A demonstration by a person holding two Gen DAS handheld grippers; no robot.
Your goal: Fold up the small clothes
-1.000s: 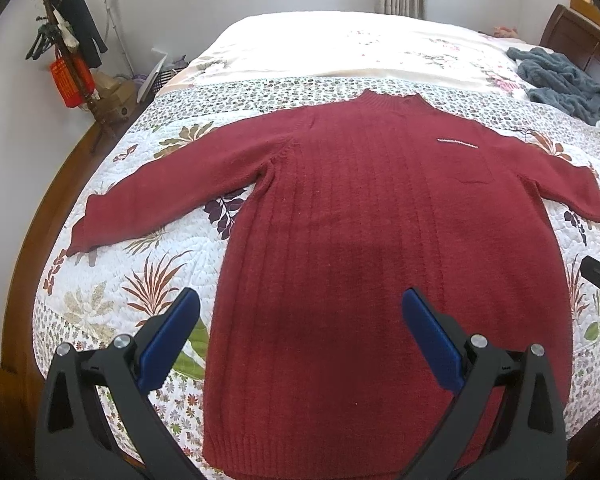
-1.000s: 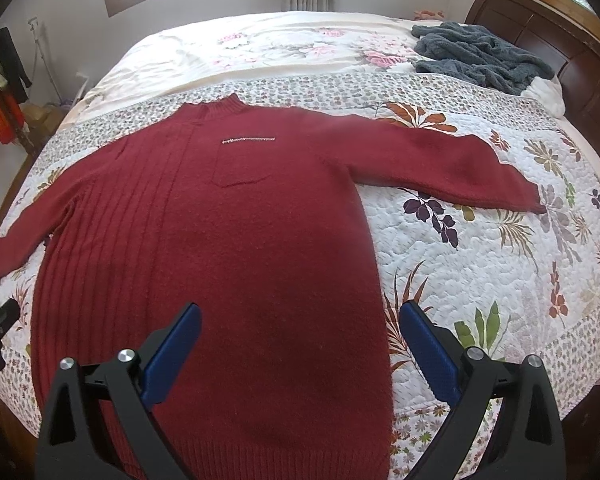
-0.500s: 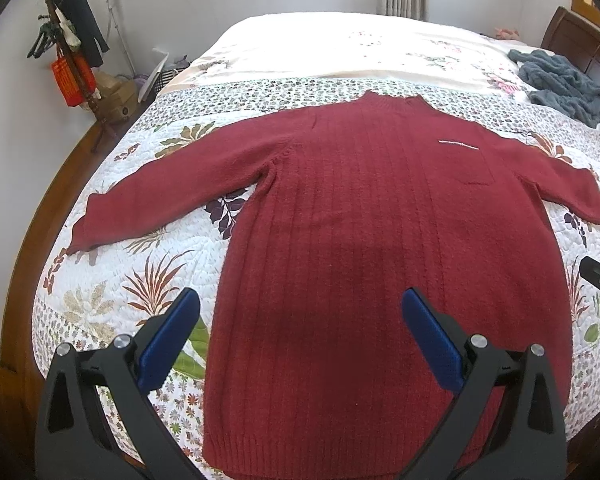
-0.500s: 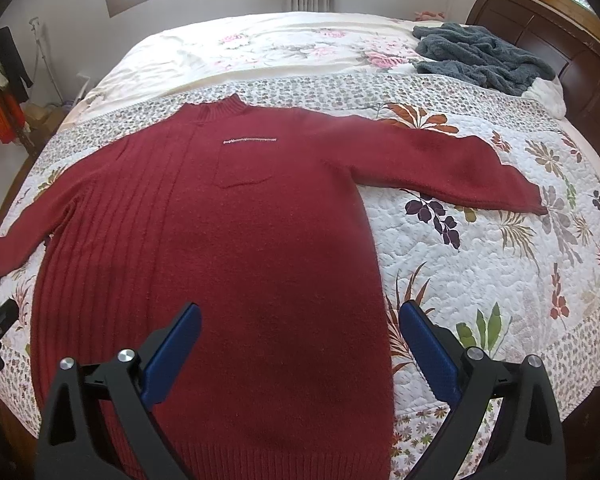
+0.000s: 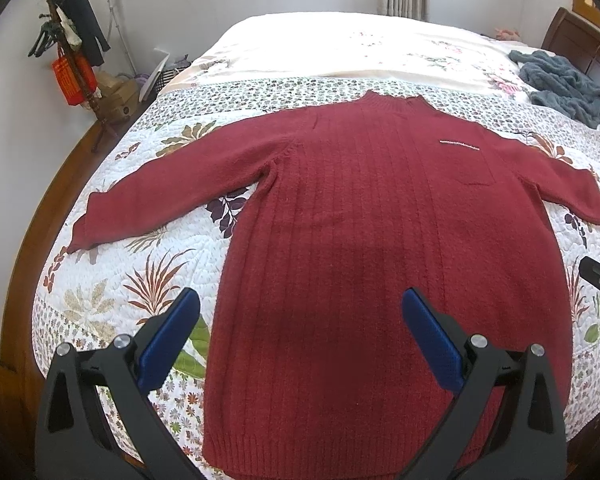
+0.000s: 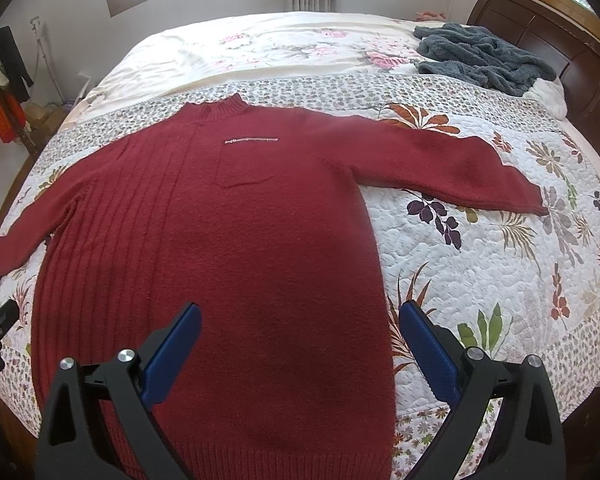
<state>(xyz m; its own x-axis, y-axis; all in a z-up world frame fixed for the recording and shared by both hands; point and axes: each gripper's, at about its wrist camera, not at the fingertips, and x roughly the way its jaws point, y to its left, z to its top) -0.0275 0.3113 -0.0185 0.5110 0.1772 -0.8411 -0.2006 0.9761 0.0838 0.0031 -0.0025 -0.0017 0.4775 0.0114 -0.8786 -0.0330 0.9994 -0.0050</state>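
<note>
Sweater (image 5: 380, 240) lies flat and unchanged from a second ago; left gripper (image 5: 300, 332) and right gripper (image 6: 300, 340) hover spread at 6 o'clock, folding not begun.

Both grippers are just hanging in the air, side by side. The left gripper (image 5: 300, 324) has its blue pads (image 5: 168, 344) spread wide with nothing between them. Same deal with the right gripper (image 6: 298, 328): blue pads (image 6: 430, 350) wide apart, nothing held, pointing forward and slightly down.
</note>
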